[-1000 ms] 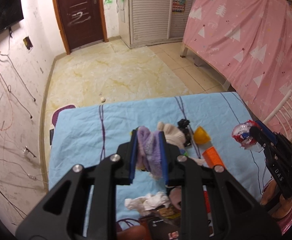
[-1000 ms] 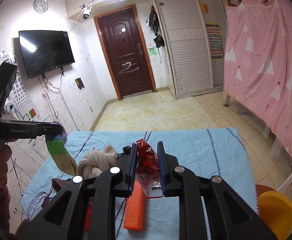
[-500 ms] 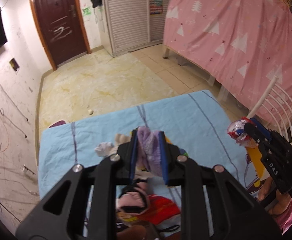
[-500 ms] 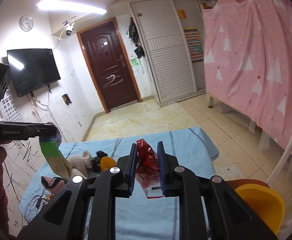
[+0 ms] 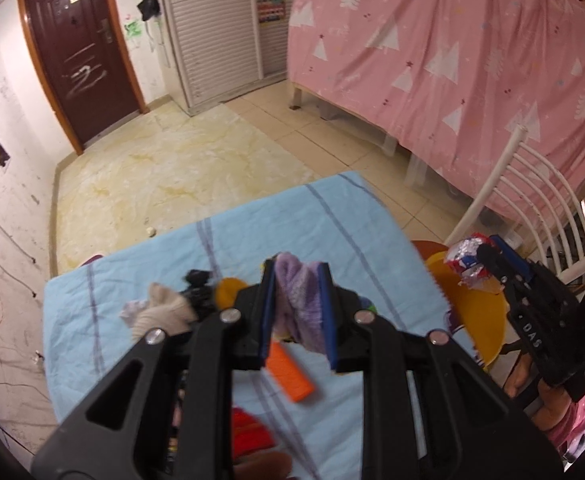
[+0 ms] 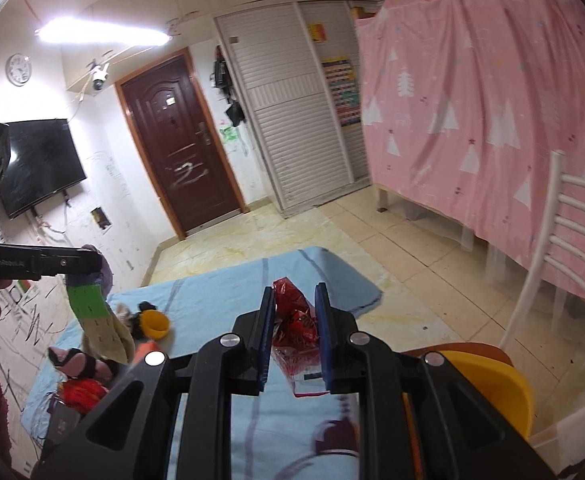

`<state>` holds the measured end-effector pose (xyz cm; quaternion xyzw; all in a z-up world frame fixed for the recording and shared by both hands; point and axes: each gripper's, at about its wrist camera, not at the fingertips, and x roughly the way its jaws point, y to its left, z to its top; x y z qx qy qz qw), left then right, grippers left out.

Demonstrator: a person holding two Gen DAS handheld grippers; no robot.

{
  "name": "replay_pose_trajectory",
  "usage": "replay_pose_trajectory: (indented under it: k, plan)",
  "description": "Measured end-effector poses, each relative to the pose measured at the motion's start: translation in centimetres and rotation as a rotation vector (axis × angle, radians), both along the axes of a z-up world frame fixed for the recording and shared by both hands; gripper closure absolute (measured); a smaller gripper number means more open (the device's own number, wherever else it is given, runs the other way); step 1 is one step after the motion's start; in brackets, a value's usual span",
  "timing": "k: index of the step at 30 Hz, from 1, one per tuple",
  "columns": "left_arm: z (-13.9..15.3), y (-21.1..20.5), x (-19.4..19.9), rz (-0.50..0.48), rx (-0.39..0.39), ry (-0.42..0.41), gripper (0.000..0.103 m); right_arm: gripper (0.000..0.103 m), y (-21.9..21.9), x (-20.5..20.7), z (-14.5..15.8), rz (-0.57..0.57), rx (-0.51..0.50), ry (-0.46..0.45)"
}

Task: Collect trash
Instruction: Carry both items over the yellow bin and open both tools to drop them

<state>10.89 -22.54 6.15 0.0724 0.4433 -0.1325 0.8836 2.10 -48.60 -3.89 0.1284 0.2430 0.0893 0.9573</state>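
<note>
Carry step, by the look of it. Your left gripper is clenched on a purple sock; your right gripper is clenched on a red wrapper, above the blue cloth. Next: bring the wrapper over the yellow bin at the right, then release.

I count two hand-held grippers: my left hand-held gripper and my right hand-held gripper. Each carries one thing: one purple sock in the left, one red wrapper in the right. On the one table with its blue cloth I can make out one orange block, one yellow cup, one beige sock, one black object too blurred to name, and one red bundle. Beside the table stand one yellow bin and one white chair. On the walls: one door, one television, one clock.
</note>
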Motion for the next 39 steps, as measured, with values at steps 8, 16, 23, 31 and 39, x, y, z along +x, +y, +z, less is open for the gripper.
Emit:
replay_pose_trajectory:
  k: [8,16,23,31,39]
  plan:
    - [-1.7,-8.3,-0.3,-0.107,0.007,0.043,0.084,0.09,-5.8,-1.4,-3.2,-0.101,0.029,0.039]
    - [-4.5,-16.3,-0.8,-0.218,0.03,0.105,0.084,0.09,-10.1,-2.7,-5.9,-0.154,0.077,0.074]
    - [-6.0,-20.2,-0.8,-0.244,0.056,0.139,0.064,0.085,-12.0,-3.0,-7.3,-0.171,0.107,0.098]
    - [-5.9,-20.7,-1.1,-0.239,0.065,0.146,0.06,0.048,-12.7,-3.1,-7.4,-0.187,0.147,0.094]
    - [-3.6,-17.5,-0.8,-0.198,0.052,0.104,0.06,0.042,-10.8,-2.6,-5.2,-0.143,0.144,0.062]
